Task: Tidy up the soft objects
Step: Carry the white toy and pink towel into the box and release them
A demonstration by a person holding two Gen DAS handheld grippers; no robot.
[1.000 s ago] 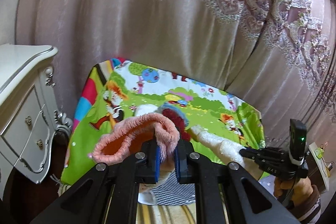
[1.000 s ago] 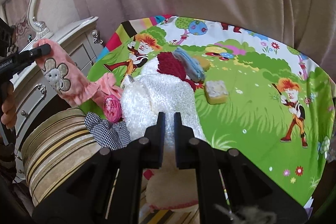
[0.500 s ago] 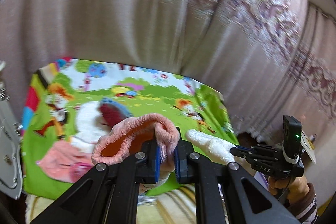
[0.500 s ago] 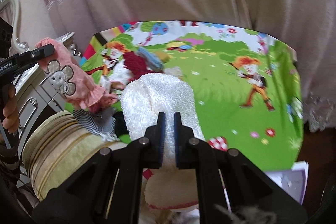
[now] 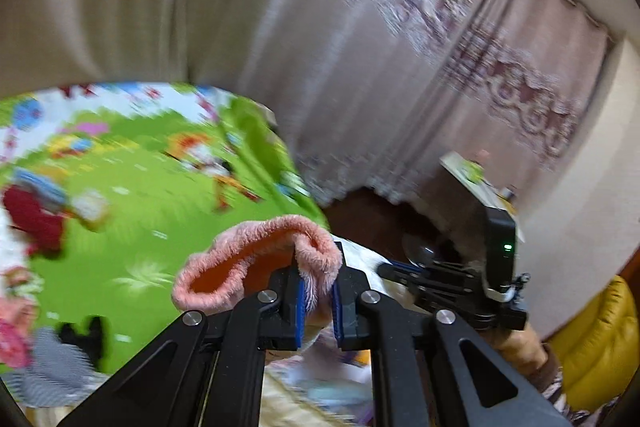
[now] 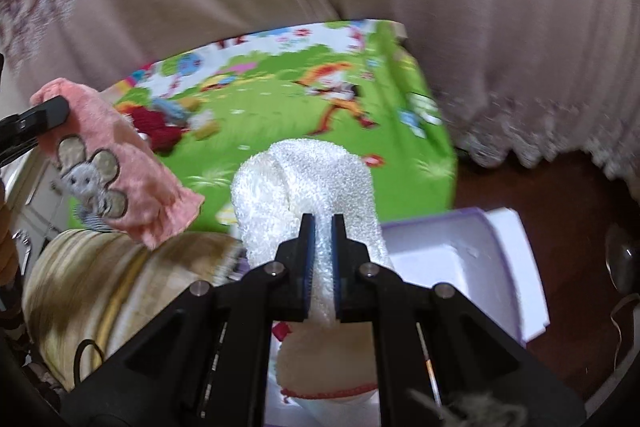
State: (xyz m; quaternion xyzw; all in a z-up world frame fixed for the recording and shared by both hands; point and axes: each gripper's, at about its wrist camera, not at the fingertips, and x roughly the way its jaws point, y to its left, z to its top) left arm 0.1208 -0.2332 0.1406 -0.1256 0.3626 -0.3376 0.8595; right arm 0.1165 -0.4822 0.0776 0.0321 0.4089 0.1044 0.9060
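Right wrist view showed the right gripper [image 6: 321, 255] clamped on a white fluffy sock [image 6: 308, 183], its jaws nearly together with the fabric pinched between them and the toe rising ahead of the tips. Just beyond and to the right of those tips a white and lilac box [image 6: 472, 259] had come into sight, where a second before only the green cartoon mat [image 6: 280, 131] lay ahead. To the left, the left gripper [image 5: 318, 301] gripped the cuff of a pink sock [image 5: 260, 259] with a mouse patch, the sock hanging below its tips. Both views had swung right, away from the pile of remaining soft things [image 5: 36, 219] on the mat. I judged both socks were being carried to the box; blur hid whether it already held anything.
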